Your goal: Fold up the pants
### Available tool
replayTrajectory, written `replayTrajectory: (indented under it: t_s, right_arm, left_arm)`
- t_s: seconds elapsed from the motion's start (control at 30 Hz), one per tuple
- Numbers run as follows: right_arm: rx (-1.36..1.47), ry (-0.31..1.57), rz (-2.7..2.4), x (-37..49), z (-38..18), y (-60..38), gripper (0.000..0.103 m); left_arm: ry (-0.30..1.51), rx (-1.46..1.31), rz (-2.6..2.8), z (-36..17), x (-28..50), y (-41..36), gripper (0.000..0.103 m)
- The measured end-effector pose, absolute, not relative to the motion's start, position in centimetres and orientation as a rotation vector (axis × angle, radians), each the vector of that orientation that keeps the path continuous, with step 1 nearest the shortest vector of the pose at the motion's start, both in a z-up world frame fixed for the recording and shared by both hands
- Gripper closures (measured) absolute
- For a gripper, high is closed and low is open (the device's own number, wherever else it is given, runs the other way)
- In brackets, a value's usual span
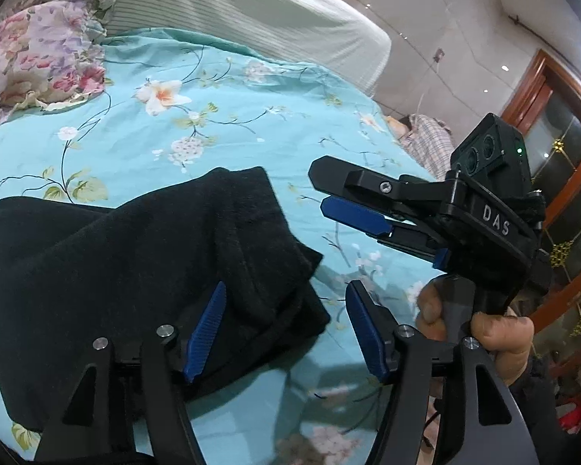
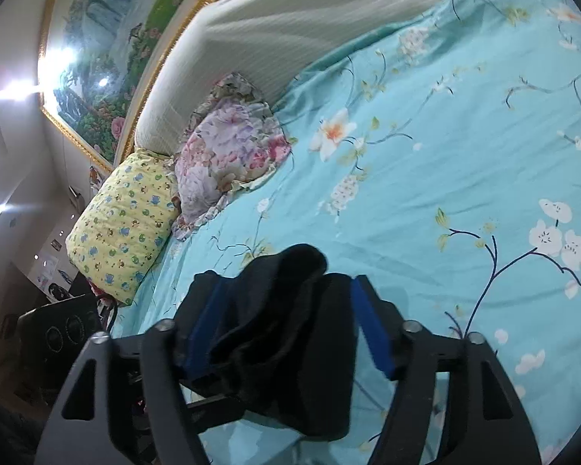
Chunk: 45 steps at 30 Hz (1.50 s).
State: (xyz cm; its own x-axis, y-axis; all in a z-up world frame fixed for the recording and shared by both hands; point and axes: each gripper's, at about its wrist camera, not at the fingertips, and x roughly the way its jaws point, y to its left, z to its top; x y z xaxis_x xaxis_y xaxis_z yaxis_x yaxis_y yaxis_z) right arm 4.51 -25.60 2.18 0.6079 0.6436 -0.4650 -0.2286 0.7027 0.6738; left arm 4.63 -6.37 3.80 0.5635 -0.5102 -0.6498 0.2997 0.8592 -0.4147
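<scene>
Left wrist view: turquoise floral bedsheet across the bed, pink floral pillow far left, striped headboard behind. Black pants folded into a thick bundle, lying on the sheet. Left gripper spread open over the bundle's right edge; right gripper open just beside, gripping nothing.

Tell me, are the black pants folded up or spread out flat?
Folded up. The black pants lie on the blue flowered bedsheet as a thick, compact bundle with stacked layers at its edge, no legs stretched out.
</scene>
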Motion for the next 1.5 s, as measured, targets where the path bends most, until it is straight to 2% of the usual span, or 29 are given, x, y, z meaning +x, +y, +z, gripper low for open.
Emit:
replayTrajectory:
  t_s: [0.07, 0.27, 0.37, 0.8, 0.93, 1.5]
  right_arm:
    - [0.584, 0.754, 0.519, 4.0, 2.7, -25.2, 0.025]
    - [0.515, 0.764, 0.455, 3.2, 3.6, -23.6, 0.023]
    - [0.497, 0.774, 0.431, 2.9, 3.7, -22.9, 0.019]
    - [0.493, 0.780, 0.361, 1.4, 3.7, -21.0, 0.018]
    - [0.470, 0.794, 0.331, 1.4, 3.7, -20.3, 0.017]
    - [0.503, 0.852, 0.265, 1.1, 2.3, -20.0, 0.016]
  left_arm:
    - [0.839, -0.276, -0.476, 4.2, 4.2, -5.9, 0.032]
    - [0.823, -0.355, -0.436, 4.9, 3.5, -2.8, 0.031]
    - [0.806, -0.373, -0.393, 5.2, 3.2, -1.3, 0.031]
    - [0.798, -0.461, -0.270, 4.7, 2.0, 4.8, 0.030]
    - [0.805, -0.486, -0.228, 4.3, 1.7, 6.8, 0.025]
    - [0.864, -0.630, -0.123, 0.7, 0.8, 13.7, 0.025]
